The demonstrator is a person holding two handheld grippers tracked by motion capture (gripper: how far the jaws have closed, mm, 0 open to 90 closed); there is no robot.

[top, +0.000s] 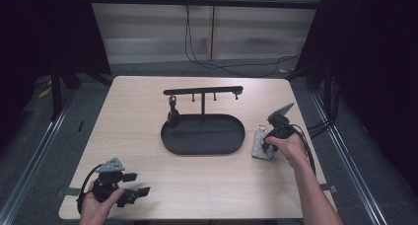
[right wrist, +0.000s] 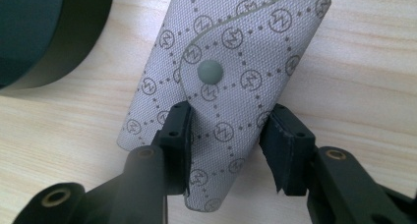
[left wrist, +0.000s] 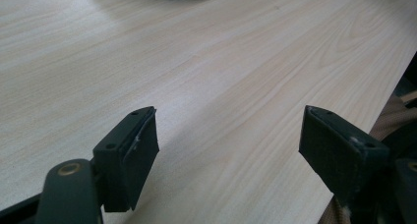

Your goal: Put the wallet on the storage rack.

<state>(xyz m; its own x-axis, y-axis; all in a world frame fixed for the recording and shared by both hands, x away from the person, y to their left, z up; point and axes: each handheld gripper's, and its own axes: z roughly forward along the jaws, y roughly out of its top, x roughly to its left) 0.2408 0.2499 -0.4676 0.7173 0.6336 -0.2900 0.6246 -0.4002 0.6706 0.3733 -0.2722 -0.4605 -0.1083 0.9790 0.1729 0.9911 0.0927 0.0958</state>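
the key pouch [right wrist: 231, 81] is a small folded case of grey woven fabric, printed all over with round logos joined by dotted diagonal lines, and its rounded flap is fastened with a single grey snap button [right wrist: 209, 71]. it lies flat on the right side of the table [top: 148, 136], just right of the black oval tray [top: 170, 138], and in the high view a small metal ring [top: 261, 128] shows at its far end. the table is pale wood-grain laminate with rounded corners; the tray sits near its middle, with a black post rising from its far rim to a crossbar [top: 203, 91] fitted with short pegs, and a dark key holder [top: 173, 115] hangs from the left peg down to the tray's left edge. around the table the floor is grey, with dark curtains at both sides, pale panels at the far wall and a black cable looping on the floor there. the right gripper [right wrist: 228, 135] is clamped across the near half of the pouch, pads pressing its two long edges so the fabric bows up slightly between them. the left gripper [left wrist: 228, 145] sits at the near left corner of the table, jaws spread wide with nothing between them but bare wood.
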